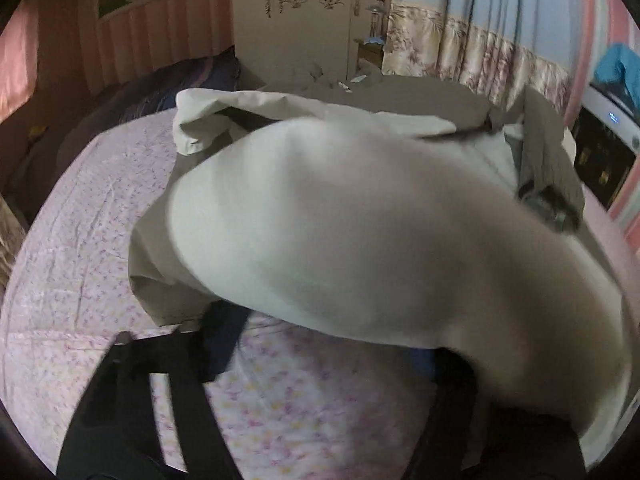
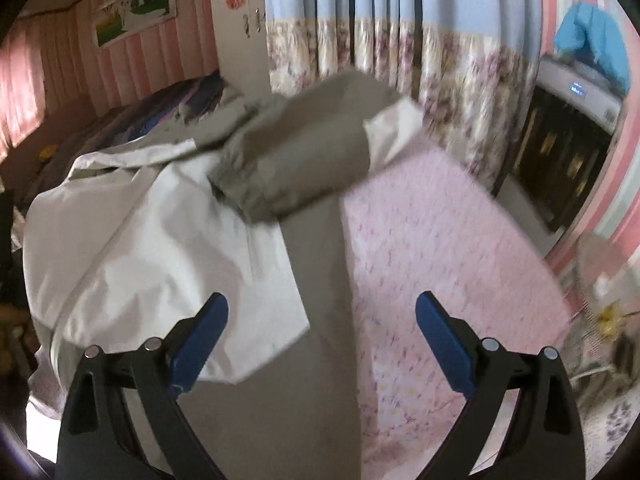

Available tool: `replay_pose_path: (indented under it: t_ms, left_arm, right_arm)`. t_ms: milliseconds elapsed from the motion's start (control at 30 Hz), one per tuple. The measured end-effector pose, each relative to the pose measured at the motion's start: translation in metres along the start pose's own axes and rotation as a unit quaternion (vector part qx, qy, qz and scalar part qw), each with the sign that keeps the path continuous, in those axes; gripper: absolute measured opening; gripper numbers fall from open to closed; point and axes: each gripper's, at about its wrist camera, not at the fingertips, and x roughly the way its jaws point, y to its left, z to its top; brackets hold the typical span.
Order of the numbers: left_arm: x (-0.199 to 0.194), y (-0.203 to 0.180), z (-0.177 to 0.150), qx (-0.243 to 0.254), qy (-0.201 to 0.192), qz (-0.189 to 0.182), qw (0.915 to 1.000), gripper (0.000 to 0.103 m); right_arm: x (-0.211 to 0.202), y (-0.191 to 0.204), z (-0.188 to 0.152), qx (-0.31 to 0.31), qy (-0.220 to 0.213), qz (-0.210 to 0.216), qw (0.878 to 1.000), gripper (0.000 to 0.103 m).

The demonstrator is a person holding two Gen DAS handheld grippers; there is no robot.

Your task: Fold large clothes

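Bed [image 2: 440, 240] with pink floral sheet fills most of both views, blue and floral curtains [image 2: 400, 40] behind, white wardrobe [image 1: 304, 32] at the far wall. The large garment, a two-tone jacket [image 2: 160, 240] in cream and grey-brown, lies spread across the bed; its grey-brown sleeve [image 2: 296, 160] is folded across the cream body, cuff pointing toward the near left in the right wrist view. In the left wrist view a big blurred cream panel of the jacket [image 1: 340, 220] hangs close to the lens, draped over the right-hand side of the left gripper [image 1: 320, 360]; its left finger [image 1: 132, 392] shows, the other is covered, so cannot tell if the jaws pinch the cloth. Right gripper [image 2: 322, 308] hovers over the jacket's near edge, jaws spread wide, blue pads [image 2: 200, 340] bare, nothing between them. Step looks like mid-fold: one side being carried over the body. Next move probably needs the right jaws to drop onto the near hem and clamp, then both ends lifted together so the fold lands straight.
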Motion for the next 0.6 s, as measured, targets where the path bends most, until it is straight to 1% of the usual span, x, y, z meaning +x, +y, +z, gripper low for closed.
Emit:
replay_pose_path:
  t_ms: [33, 100, 133, 200, 233, 267, 300, 333, 367, 400, 433, 467, 500, 533, 567, 600]
  left_arm:
    - [0.002, -0.005, 0.003, -0.008, 0.002, -0.004, 1.0, 0.047]
    - [0.005, -0.017, 0.006, -0.018, 0.008, 0.005, 0.9998, 0.027]
    - [0.005, -0.02, 0.006, -0.023, 0.006, 0.01, 0.9997, 0.025]
    - [0.005, -0.023, 0.008, -0.042, 0.005, 0.017, 0.999, 0.016]
    - [0.005, -0.024, 0.009, -0.048, 0.006, 0.02, 0.9986, 0.015]
    - [0.002, -0.026, 0.011, -0.049, 0.003, 0.03, 0.9984, 0.012]
    - [-0.003, -0.028, 0.012, -0.047, -0.001, 0.041, 0.9981, 0.01]
    - [-0.005, -0.03, 0.013, -0.043, -0.001, 0.048, 0.9979, 0.01]
    - [-0.01, -0.031, 0.014, -0.041, -0.002, 0.056, 0.9976, 0.009]
    - [-0.016, -0.03, 0.013, -0.04, -0.002, 0.064, 0.9972, 0.009]
    - [-0.02, -0.029, 0.012, -0.038, -0.001, 0.07, 0.9968, 0.008]
    - [-0.026, -0.028, 0.01, -0.035, 0.002, 0.081, 0.9961, 0.008]
    - [-0.033, -0.025, 0.008, -0.035, 0.004, 0.09, 0.9953, 0.007]
    - [-0.038, -0.022, 0.005, -0.034, 0.007, 0.095, 0.9948, 0.007]
    - [-0.049, -0.018, 0.002, -0.03, 0.011, 0.11, 0.9935, 0.006]
    - [-0.056, -0.015, 0.0, -0.028, 0.013, 0.117, 0.9927, 0.006]
  right_arm:
    - [0.006, -0.006, -0.005, 0.003, 0.011, 0.013, 1.0, 0.095]
    - [0.017, -0.013, -0.014, -0.006, 0.026, 0.017, 1.0, 0.095]
    - [0.022, -0.016, -0.018, -0.012, 0.028, 0.019, 0.999, 0.095]
    - [0.033, -0.02, -0.022, -0.024, 0.038, 0.032, 0.998, 0.094]
    - [0.039, -0.024, -0.023, -0.021, 0.046, 0.05, 0.998, 0.094]
    - [0.044, -0.027, -0.024, -0.017, 0.051, 0.074, 0.996, 0.087]
    - [0.049, -0.025, -0.025, -0.023, 0.062, 0.09, 0.994, 0.07]
    - [0.054, -0.023, -0.026, -0.031, 0.07, 0.1, 0.992, 0.06]
    - [0.055, -0.019, -0.026, -0.045, 0.063, 0.1, 0.992, 0.038]
    - [0.056, -0.015, -0.025, -0.061, 0.06, 0.106, 0.991, 0.02]
    - [0.059, -0.012, -0.023, -0.071, 0.063, 0.114, 0.989, 0.015]
    - [0.062, -0.012, -0.018, -0.068, 0.066, 0.13, 0.987, 0.007]
    - [0.063, -0.013, -0.013, -0.066, 0.065, 0.144, 0.985, 0.005]
    - [0.063, -0.014, -0.009, -0.069, 0.058, 0.147, 0.985, 0.005]
    - [0.059, -0.014, -0.003, -0.077, 0.042, 0.143, 0.986, 0.005]
    - [0.054, -0.015, 0.004, -0.081, 0.024, 0.14, 0.987, 0.005]
